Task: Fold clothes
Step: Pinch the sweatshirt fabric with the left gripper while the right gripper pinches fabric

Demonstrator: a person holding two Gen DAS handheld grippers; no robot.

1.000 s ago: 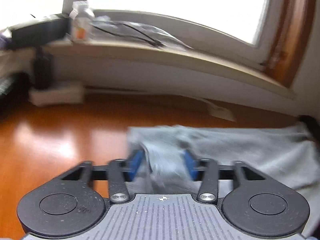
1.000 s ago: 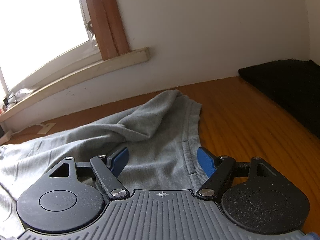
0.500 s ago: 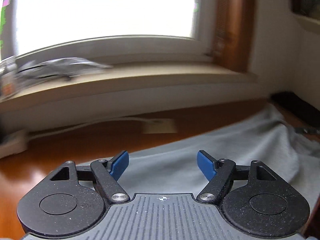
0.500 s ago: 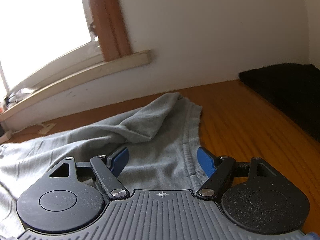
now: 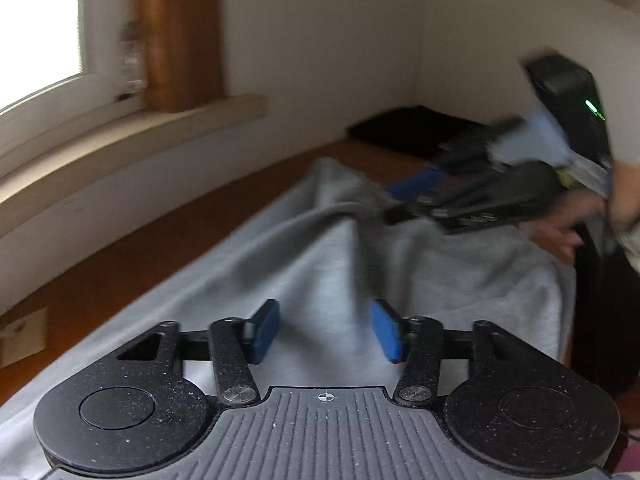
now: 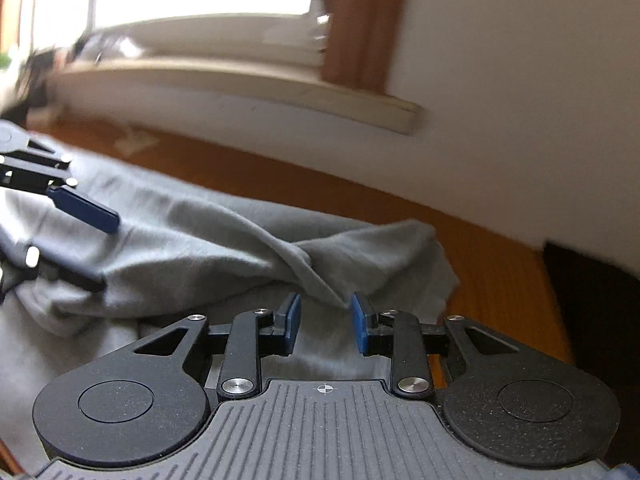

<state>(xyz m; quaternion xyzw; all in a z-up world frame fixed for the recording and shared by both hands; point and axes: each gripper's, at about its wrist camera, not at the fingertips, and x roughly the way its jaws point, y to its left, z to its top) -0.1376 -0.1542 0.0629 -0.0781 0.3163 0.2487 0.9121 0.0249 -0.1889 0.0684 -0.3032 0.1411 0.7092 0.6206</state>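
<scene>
A grey garment (image 5: 328, 264) lies spread on the wooden table (image 5: 132, 264), with a raised fold across its middle; it also shows in the right wrist view (image 6: 208, 248). My left gripper (image 5: 325, 332) is open and empty, low over the cloth. My right gripper (image 6: 325, 326) is partly open, its blue pads on either side of a raised fold of the garment, apart from it. The right gripper also shows at the right of the left wrist view (image 5: 404, 200), and the left gripper at the left of the right wrist view (image 6: 86, 240).
A window sill (image 5: 120, 140) and white wall run along the table's far edge. A black pad (image 5: 404, 130) lies in the far corner, also seen in the right wrist view (image 6: 592, 280). A paper slip (image 5: 22, 334) lies by the wall.
My left gripper let go of the cloth it held, opened and swung right over the garment. My right gripper swung left and narrowed around a raised fold.
</scene>
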